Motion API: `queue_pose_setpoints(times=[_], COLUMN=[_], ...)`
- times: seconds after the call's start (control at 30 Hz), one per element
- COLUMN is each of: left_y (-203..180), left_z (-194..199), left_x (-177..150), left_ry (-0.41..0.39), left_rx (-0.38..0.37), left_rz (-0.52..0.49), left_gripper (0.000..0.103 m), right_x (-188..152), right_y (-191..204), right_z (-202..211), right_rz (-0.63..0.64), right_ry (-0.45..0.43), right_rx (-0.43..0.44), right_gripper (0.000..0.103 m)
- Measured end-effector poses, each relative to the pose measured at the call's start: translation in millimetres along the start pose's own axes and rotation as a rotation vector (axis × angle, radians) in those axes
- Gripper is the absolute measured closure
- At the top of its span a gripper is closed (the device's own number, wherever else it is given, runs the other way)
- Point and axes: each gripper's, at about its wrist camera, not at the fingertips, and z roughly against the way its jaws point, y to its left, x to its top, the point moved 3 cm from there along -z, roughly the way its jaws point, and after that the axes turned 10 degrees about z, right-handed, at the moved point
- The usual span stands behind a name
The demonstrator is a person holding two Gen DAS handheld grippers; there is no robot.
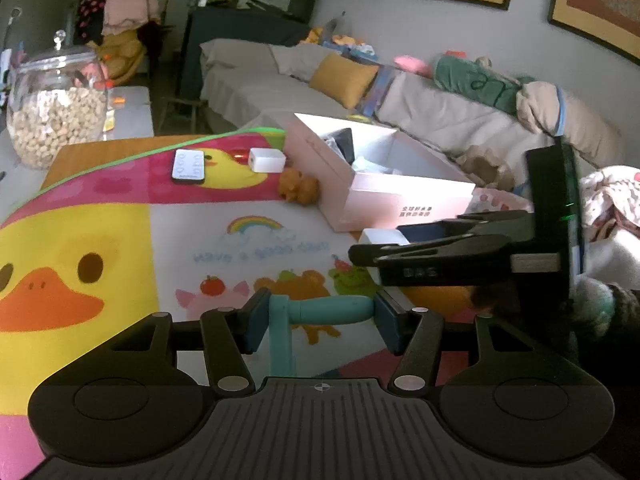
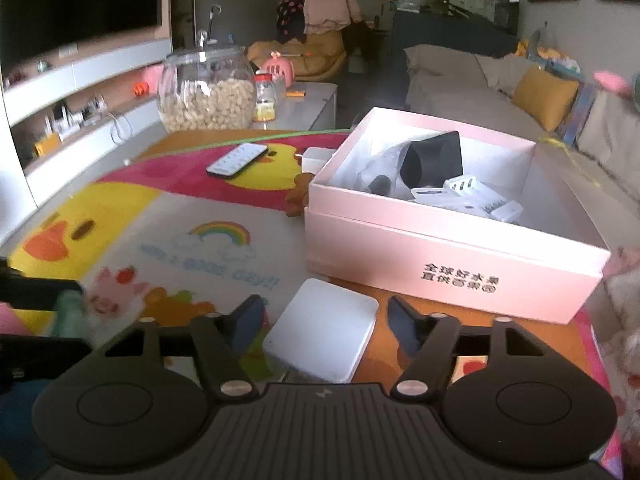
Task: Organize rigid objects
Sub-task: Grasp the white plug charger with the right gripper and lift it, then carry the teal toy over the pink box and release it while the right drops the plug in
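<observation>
My left gripper point(image 1: 320, 322) is shut on a teal T-shaped plastic piece point(image 1: 320, 308), held above the cartoon mat point(image 1: 120, 240). My right gripper point(image 2: 326, 322) is open, its fingers on either side of a flat white square box point(image 2: 322, 334) lying on the table, apart from it. The right gripper also shows in the left wrist view point(image 1: 360, 254), low beside the pink box. The open pink box point(image 2: 452, 256) holds a black object point(image 2: 434, 160) and white plastic parts point(image 2: 468, 198). A white remote point(image 2: 236, 160) and a small white cube point(image 1: 266, 160) lie on the mat behind.
An orange toy point(image 1: 300, 188) lies against the pink box's left side. A glass jar of nuts point(image 2: 206, 92) stands at the table's far end. A sofa point(image 1: 400, 92) with cushions runs along the right. A TV shelf point(image 2: 80, 92) is on the left.
</observation>
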Motion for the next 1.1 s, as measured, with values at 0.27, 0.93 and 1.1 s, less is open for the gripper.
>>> queue_pose_setpoints(times=[0.27, 0.93, 1.1], left_y=[-2, -69, -94], left_z=[0, 9, -39], left_x=[-6, 54, 124], left_ry=[0.015, -0.098, -0.133], left_rx=[-0.034, -0.167, -0.191], left_rz=[-0.003, -0.144, -0.105], left_gripper=[0.042, 0.043, 0.043], right_x=[-5, 8, 6], right_y=[0, -58, -65], right_z=[10, 162, 176], right_rz=[0.013, -0.099, -0.102], right_ry=[0.033, -0.285, -0.349], right_rx=[0.016, -0.125, -0.156], right_gripper=[0.059, 0.059, 0.059])
